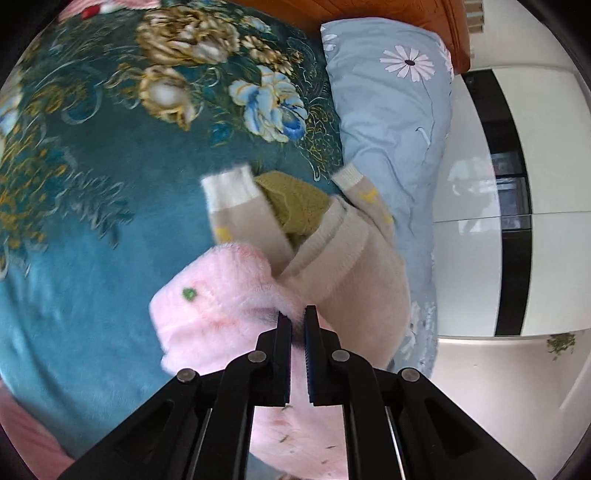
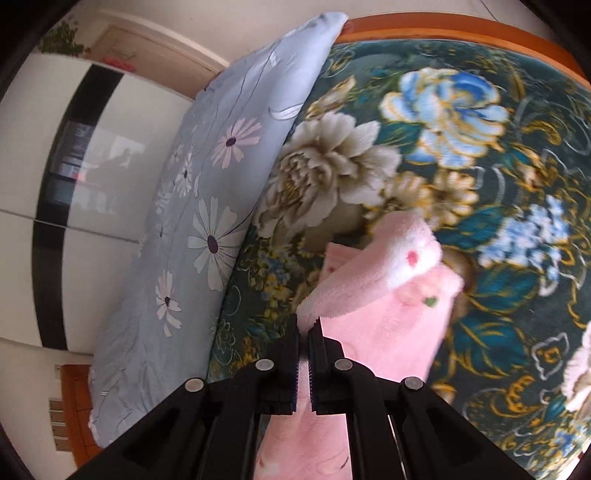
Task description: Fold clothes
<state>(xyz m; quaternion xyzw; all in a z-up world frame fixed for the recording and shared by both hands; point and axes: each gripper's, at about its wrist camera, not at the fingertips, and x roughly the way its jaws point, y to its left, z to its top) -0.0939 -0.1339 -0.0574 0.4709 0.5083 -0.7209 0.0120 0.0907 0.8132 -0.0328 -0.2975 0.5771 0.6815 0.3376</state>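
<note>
A fluffy pink garment (image 1: 218, 306) hangs over the teal floral blanket (image 1: 92, 221). My left gripper (image 1: 297, 317) is shut on its edge. A beige sweater (image 1: 354, 258) with white cuffs and an olive green knit piece (image 1: 295, 206) lie just behind it. In the right wrist view the same pink garment (image 2: 376, 317), with a white patch and small flower trim, is pinched by my right gripper (image 2: 303, 326), which is shut on its fold and holds it above the blanket (image 2: 498, 288).
A light blue daisy-print pillow (image 1: 391, 122) lies along the bed's side, also in the right wrist view (image 2: 207, 206). A wooden headboard (image 2: 461, 31) bounds the far edge. A white wardrobe with black stripe (image 1: 517, 221) stands beyond the bed.
</note>
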